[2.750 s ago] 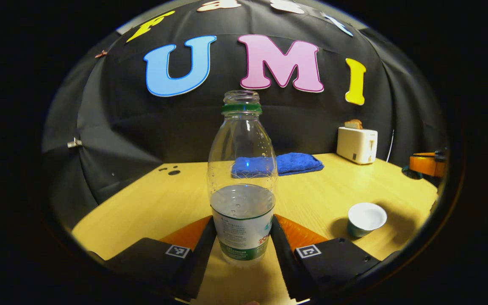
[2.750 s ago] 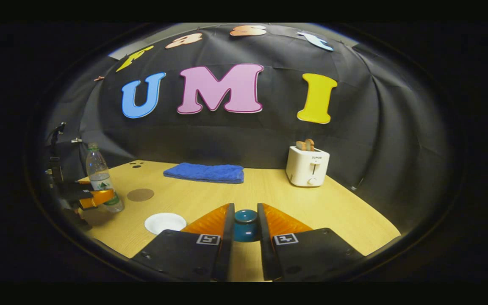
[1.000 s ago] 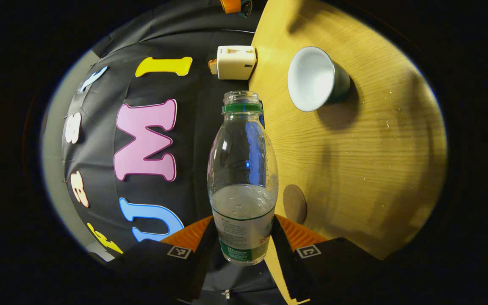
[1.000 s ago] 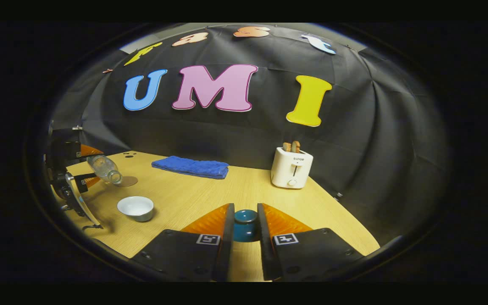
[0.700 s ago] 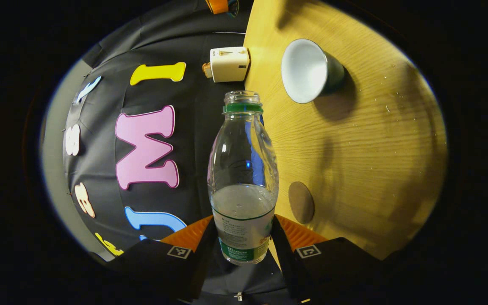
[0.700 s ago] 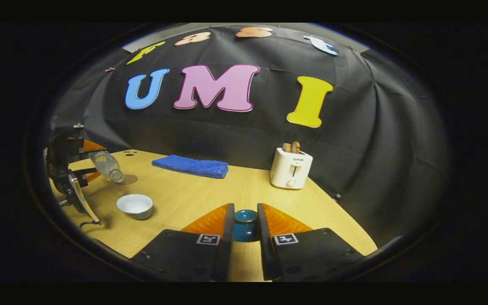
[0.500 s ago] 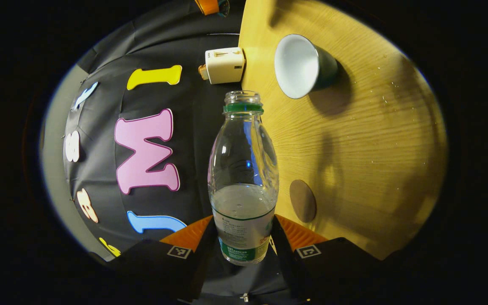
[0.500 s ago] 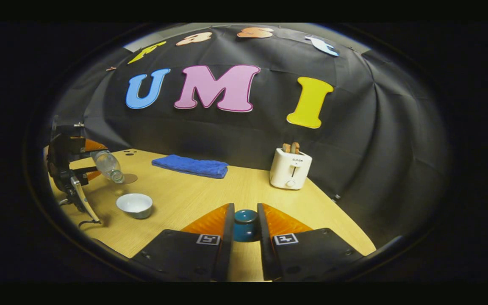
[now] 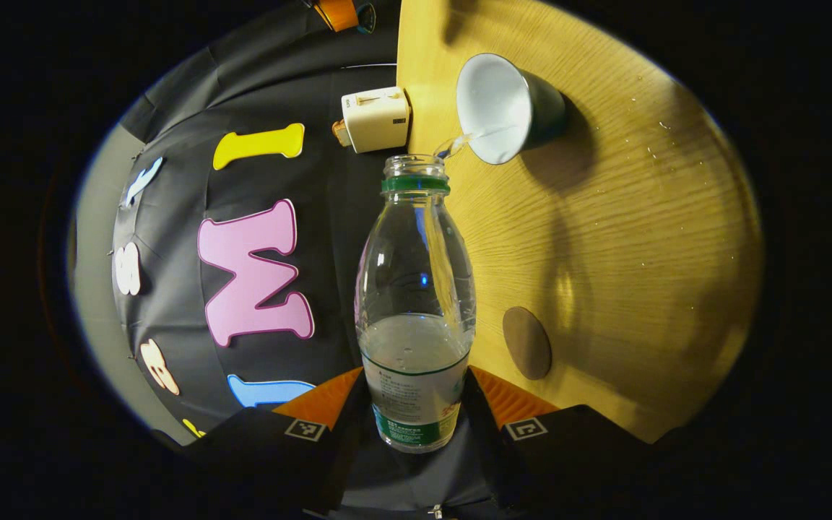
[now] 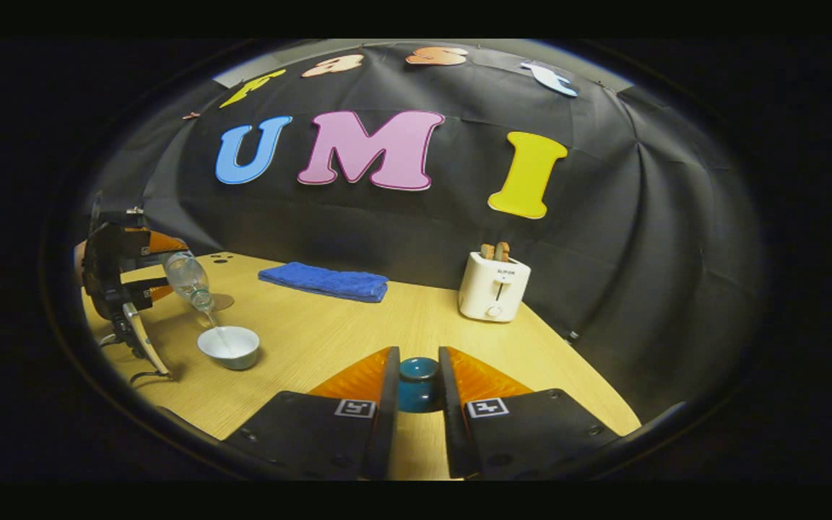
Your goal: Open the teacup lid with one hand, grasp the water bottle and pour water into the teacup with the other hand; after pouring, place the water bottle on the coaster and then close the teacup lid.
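Note:
My left gripper (image 9: 416,412) is shut on a clear water bottle (image 9: 416,289) with a green neck ring, uncapped and tipped over on its side above the table. A thin stream of water runs from its mouth into the open teacup (image 9: 503,108), white inside and dark green outside. In the right gripper view the tilted bottle (image 10: 188,278) pours into the teacup (image 10: 228,345) at the left, held by the left gripper (image 10: 143,269). My right gripper (image 10: 416,390) is shut on the teal teacup lid (image 10: 417,383), held above the table. The round brown coaster (image 9: 526,343) lies bare on the table.
A white toaster (image 10: 494,285) with bread stands at the back right of the wooden table (image 10: 358,339). A folded blue towel (image 10: 323,282) lies at the back centre. Small water drops speckle the wood near the teacup.
The left gripper has tilted the bottle further and brought its mouth over the teacup; water now streams into the cup. The right gripper holds the lid almost still.

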The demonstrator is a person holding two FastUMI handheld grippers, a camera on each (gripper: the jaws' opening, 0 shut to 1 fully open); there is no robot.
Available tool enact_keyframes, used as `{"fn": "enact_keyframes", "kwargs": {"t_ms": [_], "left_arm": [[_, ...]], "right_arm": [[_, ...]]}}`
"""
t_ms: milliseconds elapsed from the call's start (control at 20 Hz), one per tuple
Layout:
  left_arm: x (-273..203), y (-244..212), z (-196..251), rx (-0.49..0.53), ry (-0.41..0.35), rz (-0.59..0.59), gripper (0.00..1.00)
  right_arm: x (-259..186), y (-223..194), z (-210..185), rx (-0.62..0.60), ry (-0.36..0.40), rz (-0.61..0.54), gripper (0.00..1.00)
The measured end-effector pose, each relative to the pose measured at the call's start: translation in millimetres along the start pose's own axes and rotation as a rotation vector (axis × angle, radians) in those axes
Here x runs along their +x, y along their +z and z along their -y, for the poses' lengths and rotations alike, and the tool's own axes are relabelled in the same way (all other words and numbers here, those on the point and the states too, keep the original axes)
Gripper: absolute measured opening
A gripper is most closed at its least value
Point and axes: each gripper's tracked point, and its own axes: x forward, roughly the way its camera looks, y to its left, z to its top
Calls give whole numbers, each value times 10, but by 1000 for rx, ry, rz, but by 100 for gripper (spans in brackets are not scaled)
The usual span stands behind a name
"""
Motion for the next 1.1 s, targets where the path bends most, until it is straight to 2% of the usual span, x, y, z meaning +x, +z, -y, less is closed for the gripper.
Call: {"fn": "enact_keyframes", "kwargs": {"t_ms": [100, 150, 400, 450, 500, 550, 650, 700, 750, 800, 850, 1000, 1050, 1100], "left_arm": [[4, 2, -20, 15, 9, 5, 75], [17, 9, -31, 23, 14, 9, 75], [44, 39, -122, 77, 35, 40, 75], [61, 46, -133, 91, 41, 45, 75], [84, 39, -157, 102, 47, 48, 75], [94, 58, -164, 111, 51, 52, 75], [89, 78, -210, 132, 64, 57, 75], [91, 78, -238, 144, 67, 55, 75], [80, 74, -226, 155, 69, 53, 75], [85, 100, -247, 166, 73, 52, 75], [87, 107, -243, 174, 66, 47, 74], [82, 123, -305, 214, 56, 40, 75], [77, 147, -334, 228, 63, 47, 75], [61, 191, -383, 240, 73, 58, 75]], "right_arm": [[1, 0, 13, 0, -1, 0, 34], [1, 2, 14, 0, -1, 1, 31], [18, 7, 11, -2, -1, 6, 31], [6, 18, 10, -2, 0, 8, 26], [13, 17, 3, -1, 3, 10, 26], [13, 23, -5, 1, 6, 12, 31], [14, 32, -7, -1, 9, 16, 31], [13, 35, -3, 0, 10, 19, 26], [18, 34, -6, 4, 12, 19, 26], [22, 35, -5, 7, 14, 19, 31], [25, 30, 2, 8, 15, 20, 26], [36, 29, 24, 10, 16, 22, 26], [40, 20, 24, 11, 17, 22, 36], [44, 14, 25, 12, 19, 20, 26]]}}
